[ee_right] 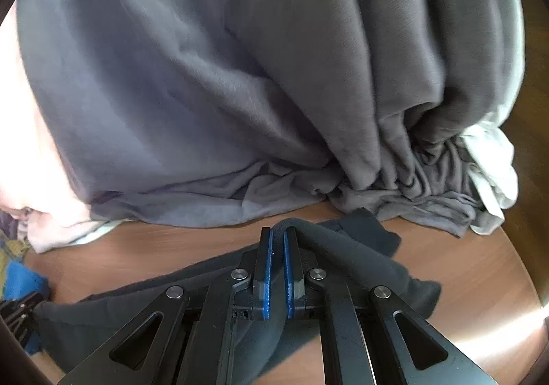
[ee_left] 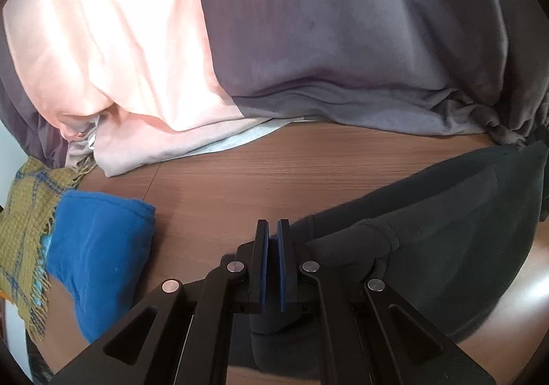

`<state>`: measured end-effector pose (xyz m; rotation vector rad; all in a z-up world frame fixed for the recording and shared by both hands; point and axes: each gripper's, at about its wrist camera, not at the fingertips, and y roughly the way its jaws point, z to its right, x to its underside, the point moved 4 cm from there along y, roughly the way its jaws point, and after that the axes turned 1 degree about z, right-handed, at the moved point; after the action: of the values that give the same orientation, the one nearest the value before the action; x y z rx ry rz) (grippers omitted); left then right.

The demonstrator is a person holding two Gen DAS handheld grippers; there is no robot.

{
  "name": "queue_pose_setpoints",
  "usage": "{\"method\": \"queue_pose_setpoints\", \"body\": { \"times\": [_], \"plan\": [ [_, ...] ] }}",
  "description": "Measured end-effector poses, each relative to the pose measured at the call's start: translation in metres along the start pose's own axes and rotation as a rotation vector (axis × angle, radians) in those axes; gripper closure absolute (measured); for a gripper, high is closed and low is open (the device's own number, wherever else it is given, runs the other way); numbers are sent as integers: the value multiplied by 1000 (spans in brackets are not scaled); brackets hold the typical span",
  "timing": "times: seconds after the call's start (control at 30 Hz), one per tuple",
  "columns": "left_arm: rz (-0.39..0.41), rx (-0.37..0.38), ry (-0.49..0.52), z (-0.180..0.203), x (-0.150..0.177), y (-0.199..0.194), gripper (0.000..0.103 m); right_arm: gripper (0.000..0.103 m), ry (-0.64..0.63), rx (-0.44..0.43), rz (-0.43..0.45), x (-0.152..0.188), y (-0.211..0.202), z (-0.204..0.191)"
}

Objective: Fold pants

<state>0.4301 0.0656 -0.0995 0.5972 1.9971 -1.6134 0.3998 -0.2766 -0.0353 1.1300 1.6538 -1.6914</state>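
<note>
The dark charcoal fabric pants (ee_right: 360, 258) are spread on the brown wooden tabletop (ee_left: 240, 179). A fold is pinched between the nearly closed right gripper (ee_right: 278, 234); cloth is likewise clamped by the left gripper (ee_left: 272, 225).

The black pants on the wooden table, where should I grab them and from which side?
Grip the black pants at the thick rolled edge near the right gripper, coming low from the near side along the table. That raised roll gives the fingers something to close around.
</note>
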Motion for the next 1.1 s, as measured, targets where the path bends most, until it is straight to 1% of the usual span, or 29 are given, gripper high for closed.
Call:
{"method": "queue_pose_setpoints", "body": {
  "times": [0.2, 0.27, 0.5, 0.57, 0.6, 0.63, 0.67, 0.7, 0.73, 0.77, 0.83, 0.87, 0.9, 0.97, 1.03, 1.1],
  "plan": [
    [-18, -4, -10, -4, -7, 30, 98, 96, -34, 11, -25, -7, 40, -12],
    [-27, -15, -4, -6, -9, 38, 101, 96, -42, 10, -44, -7, 55, -16],
    [-68, -32, -2, -13, -8, 62, 101, 96, -76, 20, -109, -2, 94, -29],
    [-78, -20, 1, -14, -8, 66, 98, 96, -76, 39, -126, 0, 103, -29],
    [-76, -10, 7, -14, -8, 66, 98, 93, -75, 40, -135, 1, 107, -30],
    [-66, -6, 20, -14, -9, 63, 92, 86, -79, 41, -141, 3, 109, -31],
    [-43, -9, 47, -13, -10, 58, 82, 80, -81, 41, -141, 3, 110, -33],
    [-21, -15, 70, -13, -12, 53, 74, 68, -83, 39, -141, 3, 109, -34],
    [-2, -18, 85, -14, -14, 47, 56, 65, -80, 38, -133, 3, 107, -33],
    [19, -4, 97, -16, -15, 39, 47, 65, -84, 49, -110, 3, 101, -33],
    [37, 45, 146, -17, -17, 28, 47, 63, -98, 73, -81, 1, 87, -33],
    [38, 54, 179, -18, -18, 23, 47, 61, -102, 75, -72, 0, 80, -36],
    [41, 77, 216, -19, -18, 18, 47, 57, -107, 70, -62, -1, 73, -38],
    [37, 141, 280, -21, -17, 11, 47, 55, -126, 62, -45, -2, 58, -46],
    [34, 207, 336, -22, -15, 7, 47, 51, -138, 28, -36, -1, 43, -56],
    [27, 277, 411, -22, -12, 3, 47, 51, -150, -16, -48, 3, 32, -67]
  ]
}}
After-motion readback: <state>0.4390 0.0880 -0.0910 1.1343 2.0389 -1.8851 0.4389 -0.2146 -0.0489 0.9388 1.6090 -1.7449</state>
